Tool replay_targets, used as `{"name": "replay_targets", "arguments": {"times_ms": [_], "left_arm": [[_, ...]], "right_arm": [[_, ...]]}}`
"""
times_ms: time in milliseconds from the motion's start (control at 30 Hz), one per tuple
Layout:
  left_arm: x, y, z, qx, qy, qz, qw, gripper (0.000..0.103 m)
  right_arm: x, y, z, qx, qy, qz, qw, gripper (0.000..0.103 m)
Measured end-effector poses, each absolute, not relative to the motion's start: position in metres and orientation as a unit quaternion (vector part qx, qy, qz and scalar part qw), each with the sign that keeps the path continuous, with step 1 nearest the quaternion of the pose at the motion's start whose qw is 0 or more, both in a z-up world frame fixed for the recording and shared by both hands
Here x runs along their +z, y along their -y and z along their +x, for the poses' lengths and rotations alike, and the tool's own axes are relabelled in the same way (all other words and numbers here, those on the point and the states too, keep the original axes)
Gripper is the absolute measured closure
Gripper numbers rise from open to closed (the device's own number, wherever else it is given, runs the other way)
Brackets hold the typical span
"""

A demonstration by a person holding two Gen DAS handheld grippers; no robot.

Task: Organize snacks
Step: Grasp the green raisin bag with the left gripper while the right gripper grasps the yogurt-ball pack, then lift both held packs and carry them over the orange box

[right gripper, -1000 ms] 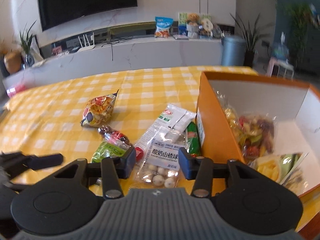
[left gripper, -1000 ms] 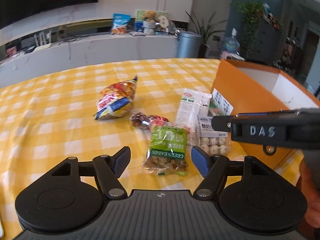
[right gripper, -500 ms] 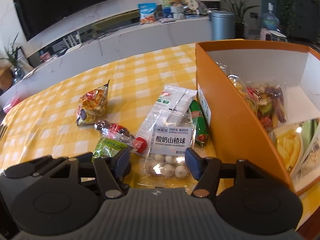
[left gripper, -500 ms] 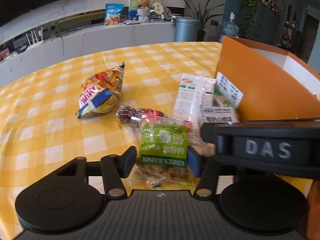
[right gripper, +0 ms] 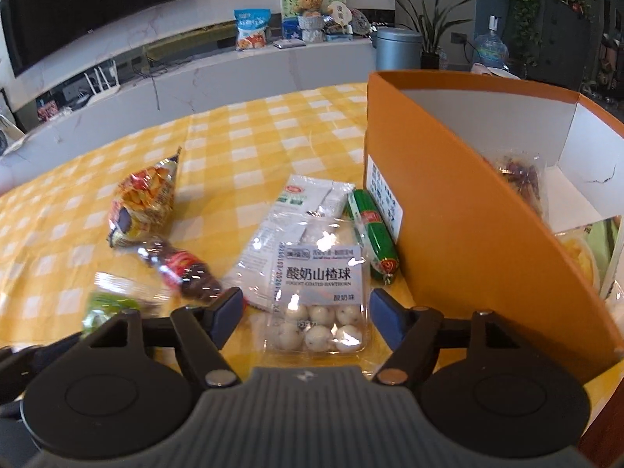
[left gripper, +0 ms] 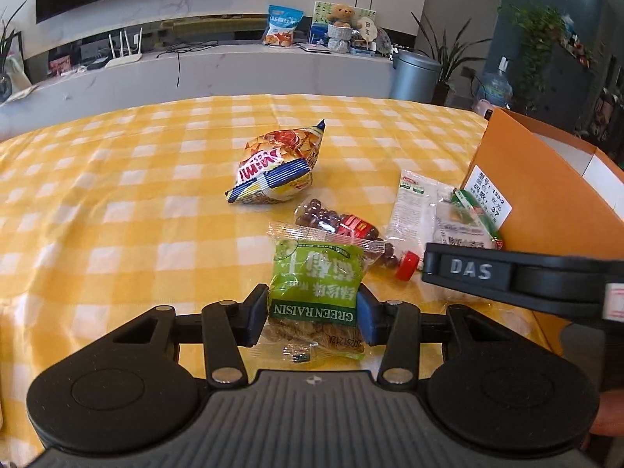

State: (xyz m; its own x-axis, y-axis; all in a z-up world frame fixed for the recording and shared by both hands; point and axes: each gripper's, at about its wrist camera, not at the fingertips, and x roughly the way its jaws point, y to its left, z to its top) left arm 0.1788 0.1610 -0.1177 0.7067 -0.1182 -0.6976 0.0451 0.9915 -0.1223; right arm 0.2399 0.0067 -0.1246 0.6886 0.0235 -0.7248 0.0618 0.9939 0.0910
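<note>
On the yellow checked tablecloth (left gripper: 117, 214) lies a green raisin packet (left gripper: 316, 288). My left gripper (left gripper: 312, 314) is closing on it, and both pads touch its sides. The right gripper (right gripper: 306, 310) is opening; a clear pack of white hawthorn balls (right gripper: 319, 300) lies between its fingers, untouched. In the left wrist view one finger (left gripper: 468, 271) of the right gripper crosses just right of the raisin packet. In the right wrist view the raisin packet (right gripper: 113, 304) is a blur at lower left.
A chips bag (left gripper: 277, 171), a red-capped bottle of dark balls (left gripper: 343, 226), a white sachet (right gripper: 296, 226) and a green sausage (right gripper: 372, 234) lie nearby. An open orange box (right gripper: 448, 214) stands on the right, with snack bags (right gripper: 522, 179) inside.
The left gripper's jaws have narrowed from wide apart onto the raisin packet. The right gripper's jaws have widened and it has sunk closer to the hawthorn ball pack.
</note>
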Motion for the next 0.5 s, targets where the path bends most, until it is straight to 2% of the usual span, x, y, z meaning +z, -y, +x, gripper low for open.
{"name": "replay_targets", "arguments": {"times_ms": [333, 400, 500], "left_arm": [[-0.12, -0.158, 0.179, -0.056, -0.388, -0.05, 0.918, 0.051], [-0.121, -0.159, 0.178, -0.055, -0.39, -0.052, 0.918, 0.051], [-0.12, -0.159, 0.175, -0.053, -0.392, -0.056, 0.917, 0.051]], "right_arm": [[-0.139, -0.008, 0.248, -0.013, -0.412, 0.051, 0.91, 0.034], [-0.139, -0.008, 0.248, -0.012, -0.412, 0.047, 0.91, 0.043], [-0.137, -0.004, 0.248, 0.0, -0.413, 0.055, 0.909, 0.044]]}}
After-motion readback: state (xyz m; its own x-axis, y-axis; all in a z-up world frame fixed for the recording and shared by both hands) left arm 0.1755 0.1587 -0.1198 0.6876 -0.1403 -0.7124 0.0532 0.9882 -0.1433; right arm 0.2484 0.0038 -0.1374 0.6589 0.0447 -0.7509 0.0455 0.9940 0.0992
